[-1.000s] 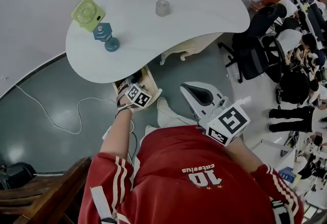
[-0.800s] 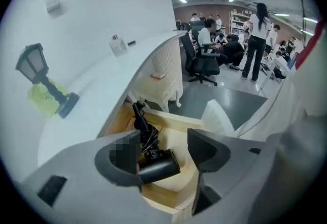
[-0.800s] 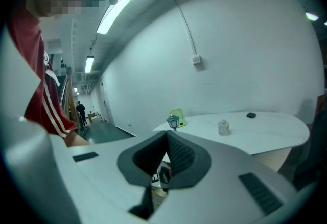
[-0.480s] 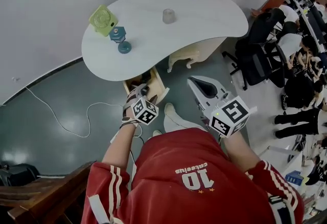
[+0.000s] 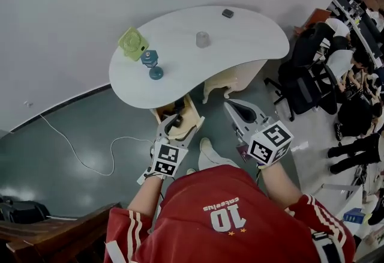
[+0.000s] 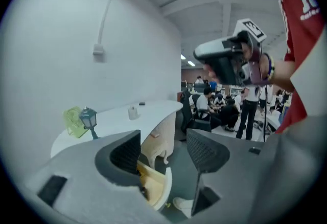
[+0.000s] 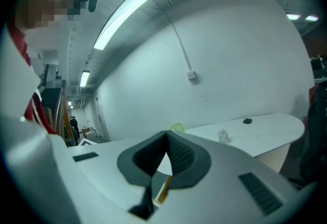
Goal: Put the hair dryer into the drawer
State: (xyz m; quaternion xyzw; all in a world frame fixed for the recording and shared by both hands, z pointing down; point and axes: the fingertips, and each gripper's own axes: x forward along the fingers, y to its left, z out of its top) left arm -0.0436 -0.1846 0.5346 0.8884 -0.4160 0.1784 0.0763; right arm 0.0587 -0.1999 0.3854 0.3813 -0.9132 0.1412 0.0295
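Now: left gripper fingers wide; right gripper fingers together; red shirt reads "10".

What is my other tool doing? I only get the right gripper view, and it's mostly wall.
Observer: The left tool is low down, close in front of the open pale wooden drawer under the white curved table.
Operator: Is it holding anything?
Observer: No. The left gripper view shows its jaws apart with nothing between them.
Operator: What's inside the drawer?
Observer: From the head view, something dark lies toward its back; I can't tell what it is.
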